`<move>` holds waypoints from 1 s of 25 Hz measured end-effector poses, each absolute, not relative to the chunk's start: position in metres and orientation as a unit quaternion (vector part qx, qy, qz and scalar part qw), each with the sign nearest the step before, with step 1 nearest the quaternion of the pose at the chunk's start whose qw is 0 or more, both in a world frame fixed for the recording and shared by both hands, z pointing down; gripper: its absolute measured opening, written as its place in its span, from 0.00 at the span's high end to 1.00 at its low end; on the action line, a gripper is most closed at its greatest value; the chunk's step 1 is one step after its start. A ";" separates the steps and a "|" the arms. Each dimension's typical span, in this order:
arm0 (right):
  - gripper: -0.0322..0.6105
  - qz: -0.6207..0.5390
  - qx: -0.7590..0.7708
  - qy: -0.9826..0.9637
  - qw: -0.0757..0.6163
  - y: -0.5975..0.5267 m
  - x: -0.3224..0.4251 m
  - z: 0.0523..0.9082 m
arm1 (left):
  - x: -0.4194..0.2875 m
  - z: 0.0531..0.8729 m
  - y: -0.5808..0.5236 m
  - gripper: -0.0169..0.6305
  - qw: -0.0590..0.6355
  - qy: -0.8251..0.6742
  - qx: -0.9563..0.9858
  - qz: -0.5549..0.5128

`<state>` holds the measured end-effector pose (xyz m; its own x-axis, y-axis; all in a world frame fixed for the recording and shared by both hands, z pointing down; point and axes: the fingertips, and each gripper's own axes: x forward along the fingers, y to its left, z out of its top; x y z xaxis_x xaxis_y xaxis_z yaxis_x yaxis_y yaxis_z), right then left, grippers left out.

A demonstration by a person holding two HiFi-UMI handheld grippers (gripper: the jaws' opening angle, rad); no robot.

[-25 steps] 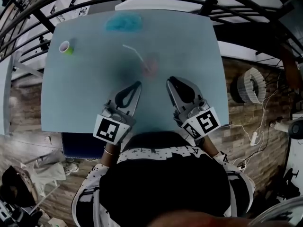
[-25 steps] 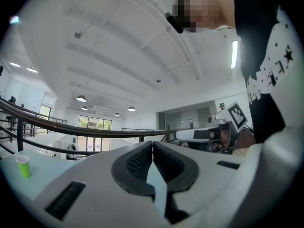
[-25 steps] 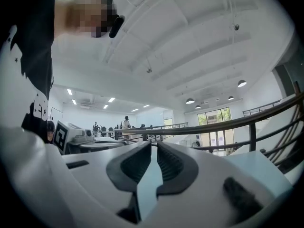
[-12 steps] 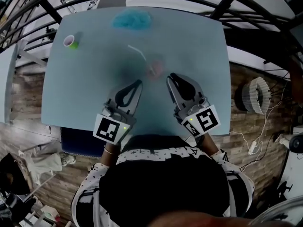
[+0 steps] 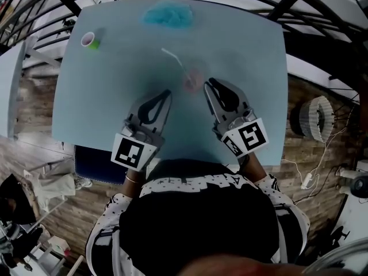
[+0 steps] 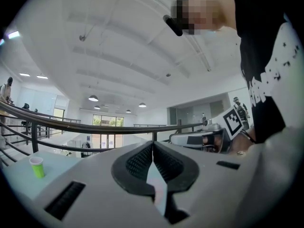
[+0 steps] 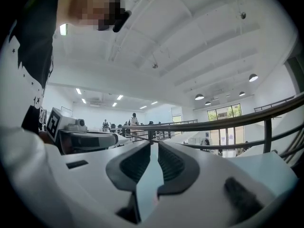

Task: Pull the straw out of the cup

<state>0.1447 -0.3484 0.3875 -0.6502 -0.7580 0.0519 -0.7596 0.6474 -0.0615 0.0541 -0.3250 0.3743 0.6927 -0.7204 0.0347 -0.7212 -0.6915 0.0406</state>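
Head view is blurred over the pale blue table, so the pinkish translucent cup is a smear just beyond the right gripper, its single white straw leaning out up-left; neither gripper view shows them. Two cups in all: a second small purple-rimmed green cup stands far left, and one fuzzy blue heap lies at the far edge. Left gripper is clenched on nothing, the right's jaws a thin slit apart, empty.

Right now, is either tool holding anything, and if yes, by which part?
Nothing is held. The left tool is shut on nothing, the right tool slightly apart and empty; the straw sits in the cup.
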 end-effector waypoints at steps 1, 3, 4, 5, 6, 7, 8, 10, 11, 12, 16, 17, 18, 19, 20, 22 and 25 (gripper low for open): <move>0.89 0.039 0.416 -0.908 0.012 -0.350 0.144 0.390 | 0.054 0.376 -0.326 0.95 0.027 -0.393 0.919 0.010; 0.89 0.040 0.413 -0.910 0.018 -0.353 0.142 0.394 | 0.054 0.378 -0.328 0.95 0.029 -0.395 0.918 0.010; 0.89 0.041 0.412 -0.910 0.020 -0.355 0.141 0.396 | 0.054 0.379 -0.329 0.95 0.030 -0.396 0.918 0.010; 0.89 0.042 0.410 -0.911 0.021 -0.357 0.139 0.398 | 0.053 0.380 -0.330 0.95 0.031 -0.397 0.917 0.010; 0.89 0.044 0.408 -0.911 0.023 -0.360 0.138 0.401 | 0.053 0.382 -0.332 0.95 0.032 -0.398 0.917 0.011; 0.89 0.045 0.407 -0.912 0.024 -0.363 0.136 0.403 | 0.053 0.383 -0.334 0.95 0.033 -0.400 0.916 0.012; 0.89 0.046 0.405 -0.913 0.025 -0.365 0.135 0.405 | 0.053 0.385 -0.336 0.95 0.035 -0.401 0.915 0.013; 0.89 0.048 0.400 -0.915 0.029 -0.368 0.133 0.408 | 0.053 0.387 -0.337 0.95 0.036 -0.402 0.915 0.016; 0.89 0.048 0.398 -0.916 0.031 -0.370 0.131 0.410 | 0.053 0.387 -0.337 0.95 0.036 -0.403 0.915 0.016; 0.89 0.048 0.397 -0.916 0.033 -0.371 0.130 0.412 | 0.053 0.388 -0.338 0.95 0.037 -0.403 0.914 0.016; 0.89 0.049 0.392 -0.918 0.039 -0.380 0.124 0.418 | 0.048 0.390 -0.341 0.95 0.040 -0.410 0.911 0.017; 0.89 0.050 0.391 -0.918 0.040 -0.382 0.123 0.419 | 0.047 0.390 -0.341 0.95 0.040 -0.411 0.910 0.017; 0.89 0.051 0.390 -0.919 0.041 -0.384 0.121 0.421 | 0.046 0.390 -0.342 0.95 0.040 -0.413 0.910 0.018; 0.89 0.052 0.389 -0.919 0.042 -0.386 0.120 0.422 | 0.045 0.390 -0.342 0.95 0.040 -0.414 0.909 0.019; 0.89 0.052 0.388 -0.919 0.044 -0.387 0.119 0.424 | 0.045 0.391 -0.342 0.95 0.039 -0.414 0.909 0.019; 0.89 0.053 0.387 -0.919 0.051 -0.390 0.115 0.427 | 0.043 0.390 -0.342 0.95 0.039 -0.416 0.908 0.018; 0.89 0.055 0.388 -0.918 0.063 -0.394 0.110 0.431 | 0.040 0.390 -0.343 0.95 0.040 -0.418 0.908 0.016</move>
